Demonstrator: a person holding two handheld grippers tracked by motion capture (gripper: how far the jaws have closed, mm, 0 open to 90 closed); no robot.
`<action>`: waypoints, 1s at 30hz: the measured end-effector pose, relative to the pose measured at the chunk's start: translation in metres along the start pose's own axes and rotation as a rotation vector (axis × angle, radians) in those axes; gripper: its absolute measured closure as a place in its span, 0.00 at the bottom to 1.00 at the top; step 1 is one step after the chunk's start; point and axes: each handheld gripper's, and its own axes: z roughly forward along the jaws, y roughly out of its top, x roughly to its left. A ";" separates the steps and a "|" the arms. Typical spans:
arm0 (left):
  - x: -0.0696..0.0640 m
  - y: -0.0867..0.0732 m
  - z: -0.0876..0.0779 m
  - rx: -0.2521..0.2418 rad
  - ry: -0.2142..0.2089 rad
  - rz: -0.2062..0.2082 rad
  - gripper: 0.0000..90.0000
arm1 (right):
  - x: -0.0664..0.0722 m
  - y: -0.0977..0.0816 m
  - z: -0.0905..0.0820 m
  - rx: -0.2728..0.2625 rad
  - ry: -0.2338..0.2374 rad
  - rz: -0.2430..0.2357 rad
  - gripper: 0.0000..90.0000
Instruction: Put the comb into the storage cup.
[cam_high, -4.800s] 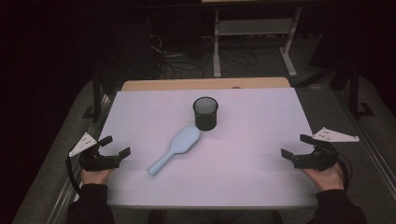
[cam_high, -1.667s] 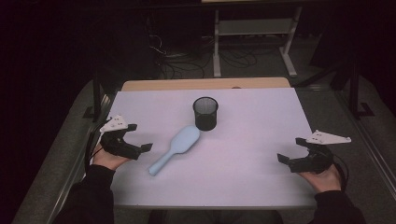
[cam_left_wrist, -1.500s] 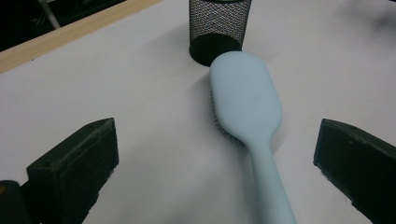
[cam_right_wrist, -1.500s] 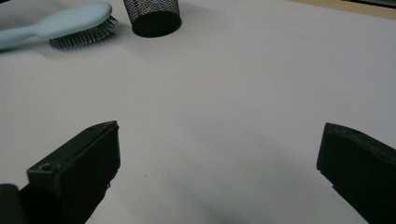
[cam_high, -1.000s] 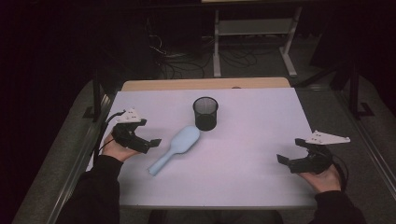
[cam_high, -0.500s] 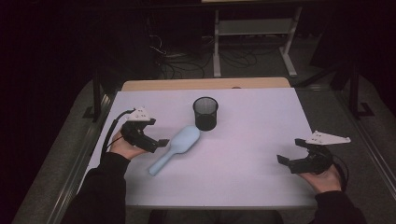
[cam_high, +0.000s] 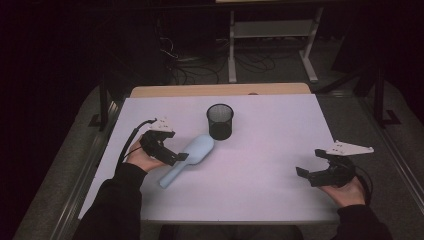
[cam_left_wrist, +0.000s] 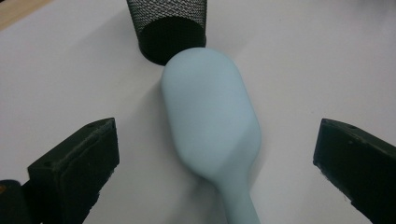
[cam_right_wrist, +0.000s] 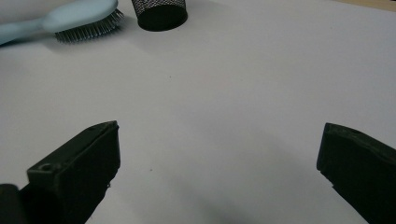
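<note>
Straddling unmarked hairbrush (cam_left_wrist: 212, 121), left gripper (cam_high: 170, 156) agape

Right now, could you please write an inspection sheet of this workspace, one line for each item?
Surface: white table, bare apart from two things.
Job's things: light blue hairbrush lying bristles down, head toward the black mesh cup, which stands upright just beyond it.
Clutter: nothing seen.
Grippers: left gripper open, jaws on either side of the brush where head meets handle, not closed on it; right gripper open, near the table's right edge, holding nothing.
Cables: black cable trailing from the left gripper; more on the floor behind.
Surroundings: dark room, metal rack behind the table.
</note>
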 end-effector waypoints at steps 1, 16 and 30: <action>-0.001 0.000 0.001 0.004 -0.002 -0.002 0.00 | 0.000 0.000 0.000 0.001 0.001 -0.001 0.00; -0.002 -0.002 0.018 0.110 -0.013 -0.004 0.00 | 0.001 0.000 0.001 0.010 0.006 -0.006 0.00; -0.003 -0.014 0.029 0.164 -0.037 -0.038 0.00 | 0.001 -0.001 0.002 0.021 0.009 -0.008 0.00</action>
